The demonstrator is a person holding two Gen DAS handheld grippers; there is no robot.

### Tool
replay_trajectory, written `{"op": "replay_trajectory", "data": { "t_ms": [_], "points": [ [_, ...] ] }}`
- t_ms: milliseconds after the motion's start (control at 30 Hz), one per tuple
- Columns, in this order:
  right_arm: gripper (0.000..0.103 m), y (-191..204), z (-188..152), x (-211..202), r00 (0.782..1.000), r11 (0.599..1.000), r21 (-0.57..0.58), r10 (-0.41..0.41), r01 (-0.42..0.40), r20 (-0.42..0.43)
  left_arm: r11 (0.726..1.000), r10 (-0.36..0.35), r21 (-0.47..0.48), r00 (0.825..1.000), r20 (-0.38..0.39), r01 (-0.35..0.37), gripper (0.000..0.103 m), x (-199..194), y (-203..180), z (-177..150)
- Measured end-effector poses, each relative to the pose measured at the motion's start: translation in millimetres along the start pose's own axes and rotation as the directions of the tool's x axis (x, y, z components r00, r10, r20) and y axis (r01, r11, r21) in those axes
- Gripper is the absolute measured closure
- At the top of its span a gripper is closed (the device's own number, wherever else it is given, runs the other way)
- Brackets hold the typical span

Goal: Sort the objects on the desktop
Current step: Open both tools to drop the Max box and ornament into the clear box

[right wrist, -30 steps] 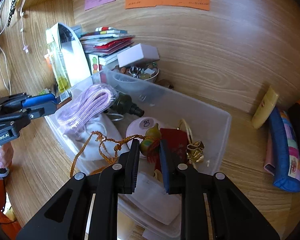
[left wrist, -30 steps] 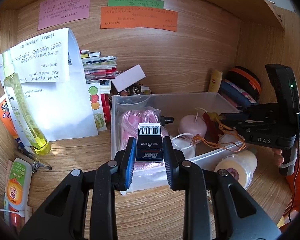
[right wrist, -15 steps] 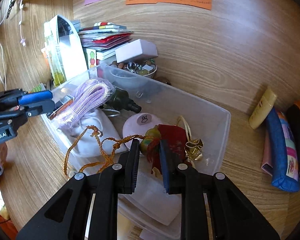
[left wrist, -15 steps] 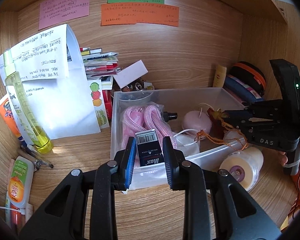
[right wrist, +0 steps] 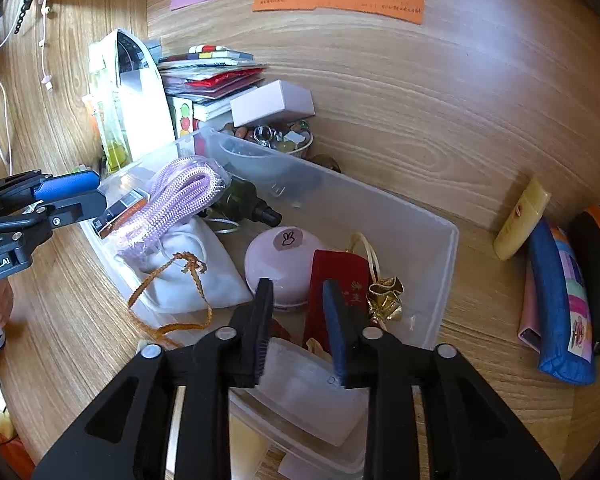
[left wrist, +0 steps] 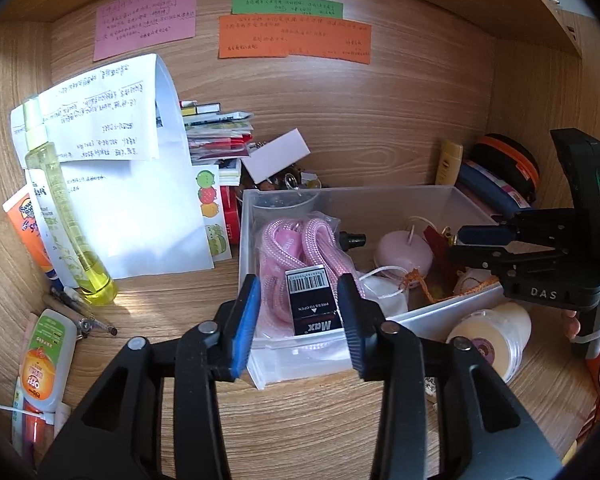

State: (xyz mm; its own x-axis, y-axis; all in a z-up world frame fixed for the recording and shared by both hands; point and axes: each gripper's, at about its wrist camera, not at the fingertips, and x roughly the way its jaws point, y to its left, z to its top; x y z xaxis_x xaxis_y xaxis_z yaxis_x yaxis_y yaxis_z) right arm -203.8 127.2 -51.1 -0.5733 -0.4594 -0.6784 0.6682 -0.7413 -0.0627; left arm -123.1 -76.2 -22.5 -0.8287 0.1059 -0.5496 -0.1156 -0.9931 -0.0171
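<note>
A clear plastic bin [left wrist: 388, 200] [right wrist: 444, 276] stands on the wooden desk. My left gripper [left wrist: 298, 312] is open at its near-left corner. A black Max staple box [left wrist: 312, 304] [right wrist: 120, 212] lies between the parted fingers, on pink rope [left wrist: 300, 240] in the bin. My right gripper [right wrist: 298, 320] is open over the bin's near side. A gourd charm's orange cord [right wrist: 172, 300] lies loose on a white pouch [right wrist: 192, 276], with a red charm [right wrist: 336, 284] and pink candle [right wrist: 280, 256] beside it.
Left of the bin stand a yellow bottle [left wrist: 66, 216], papers [left wrist: 112, 184] and stacked books [left wrist: 216, 136]. An orange-labelled tube [left wrist: 44, 356] lies at front left. A round jar [left wrist: 488, 340] lies right of the bin. Pencil cases [right wrist: 560, 300] and a yellow tube [right wrist: 520, 220] lie at right.
Both grippers have opened. The left one let go of the staple box, which now rests in the bin. The right one released the gourd charm, and its cord dropped onto the pouch.
</note>
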Motion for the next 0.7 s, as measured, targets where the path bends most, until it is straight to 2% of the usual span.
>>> {"op": "replay_trajectory", "data": {
  "t_ms": [133,300,367,500,567,700],
  "points": [
    [0.056,1.9,1.4,-6.7,0.999,1.000,-0.004,-0.012,0.012,0.033,1.000,0.026,0.003,0.999,0.028,-0.026,0.056,-3.9,0.2,0.5],
    [0.040,1.1,4.1,-15.3,0.998,0.999,0.007,-0.039,0.038,0.059,0.999,0.040,0.005,0.998,0.054,-0.040,0.042,-7.8,-0.3,0.8],
    [0.037,-0.1,5.3,-20.3,0.997,0.999,0.019,-0.046,0.045,0.063,0.999,0.041,0.004,0.997,0.059,-0.041,0.036,-8.8,-0.3,1.0],
    [0.021,-1.3,4.2,-34.7,0.995,0.997,0.044,-0.061,0.058,0.080,0.999,0.035,0.009,0.998,0.054,-0.036,0.035,-7.7,-2.3,0.8],
    [0.019,-0.2,0.9,-43.7,0.993,0.997,0.049,-0.071,0.066,0.098,0.999,0.031,0.015,0.999,0.044,-0.031,0.025,-6.0,-4.1,0.0],
    [0.018,1.5,-8.5,-56.4,0.991,0.995,0.055,-0.085,0.080,0.101,0.999,0.033,0.040,0.999,0.036,-0.034,0.024,-6.7,-10.4,-1.5]
  ]
}}
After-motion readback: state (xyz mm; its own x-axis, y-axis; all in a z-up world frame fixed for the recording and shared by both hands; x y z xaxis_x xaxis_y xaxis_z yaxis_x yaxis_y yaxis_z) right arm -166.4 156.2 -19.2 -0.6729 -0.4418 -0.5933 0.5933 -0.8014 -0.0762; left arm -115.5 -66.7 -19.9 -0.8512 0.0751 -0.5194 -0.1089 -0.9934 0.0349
